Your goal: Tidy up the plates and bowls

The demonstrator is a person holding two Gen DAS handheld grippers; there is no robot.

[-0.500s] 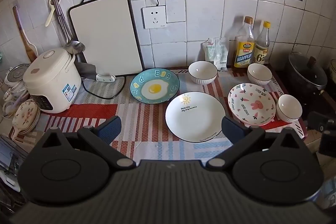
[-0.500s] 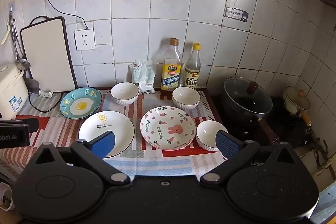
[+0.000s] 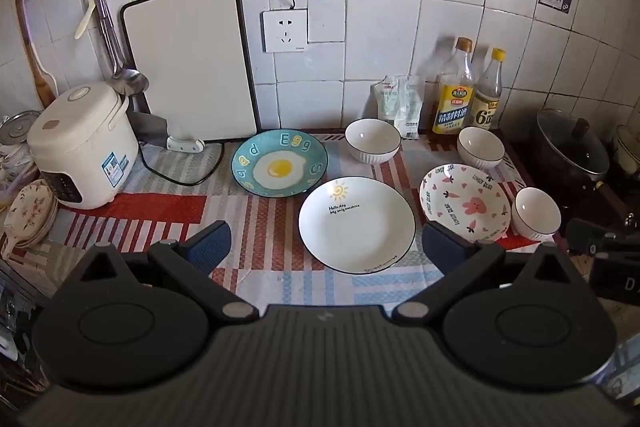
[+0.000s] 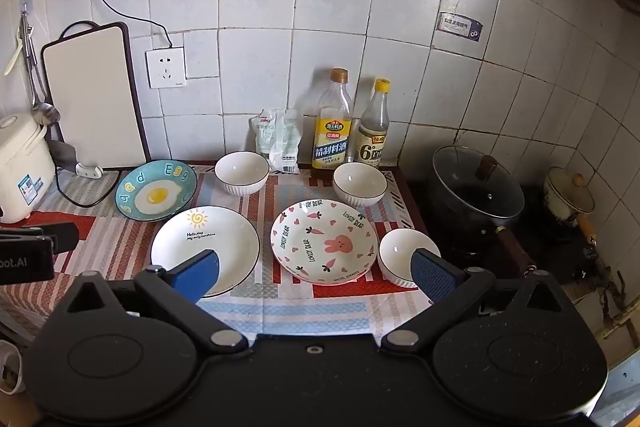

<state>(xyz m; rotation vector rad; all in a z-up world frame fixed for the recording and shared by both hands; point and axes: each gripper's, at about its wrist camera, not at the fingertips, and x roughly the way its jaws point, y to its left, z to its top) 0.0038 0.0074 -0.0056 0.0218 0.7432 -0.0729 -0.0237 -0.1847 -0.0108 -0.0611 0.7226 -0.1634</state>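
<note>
On the striped cloth lie three plates: a teal egg plate point(image 3: 280, 163) point(image 4: 157, 190), a white sun plate point(image 3: 357, 225) point(image 4: 224, 235) and a pink rabbit plate point(image 3: 465, 202) point(image 4: 324, 242). Three white bowls stand around them: one at the back middle point(image 3: 373, 140) point(image 4: 241, 173), one by the bottles point(image 3: 481, 147) point(image 4: 360, 184), one at the right edge point(image 3: 536, 213) point(image 4: 400, 253). My left gripper point(image 3: 326, 249) hovers open in front of the sun plate, empty. My right gripper point(image 4: 315, 273) hovers open in front of the rabbit plate, empty.
A rice cooker point(image 3: 82, 145) and stacked flowered plates point(image 3: 30, 211) sit at the left. A cutting board point(image 3: 190, 61) leans on the tiled wall. Two bottles point(image 4: 332, 125) and a packet point(image 4: 280, 141) stand at the back. A lidded black pot point(image 4: 478, 187) and small pan point(image 4: 568, 193) occupy the stove.
</note>
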